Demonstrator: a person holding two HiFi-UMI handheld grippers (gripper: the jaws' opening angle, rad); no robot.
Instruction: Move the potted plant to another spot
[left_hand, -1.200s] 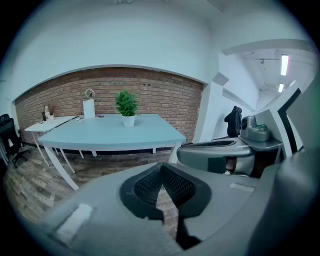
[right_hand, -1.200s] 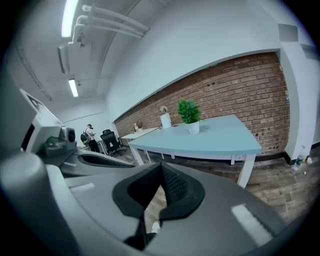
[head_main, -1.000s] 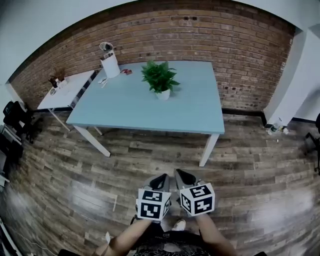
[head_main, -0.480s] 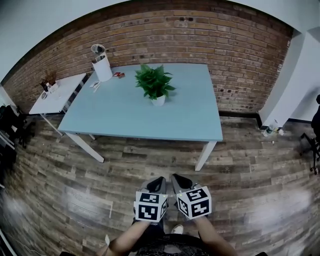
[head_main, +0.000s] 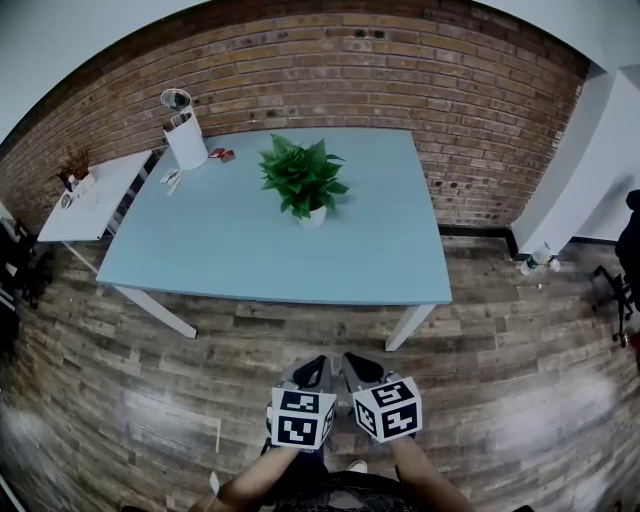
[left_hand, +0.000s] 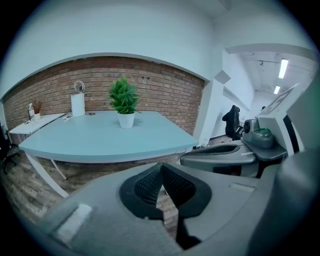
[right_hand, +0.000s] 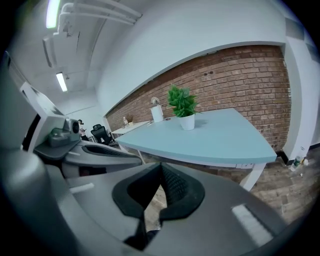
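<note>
A potted plant (head_main: 302, 180) with green leaves in a small white pot stands upright near the middle of the light blue table (head_main: 250, 255). It also shows in the left gripper view, potted plant (left_hand: 124, 102), and in the right gripper view, potted plant (right_hand: 183, 107). Both grippers hang side by side over the wooden floor, well short of the table's near edge. My left gripper (head_main: 314, 370) is shut with nothing in it. My right gripper (head_main: 358, 366) is shut and holds nothing.
A white cylinder-shaped device (head_main: 184, 135) and small red items (head_main: 221, 155) sit at the table's far left corner. A small white side table (head_main: 90, 195) stands to the left. A brick wall (head_main: 420, 90) runs behind. Bottles (head_main: 535, 262) stand on the floor at right.
The table and plant have drawn nearer and larger in the head view. Both grippers have moved forward together toward the table, staying shut.
</note>
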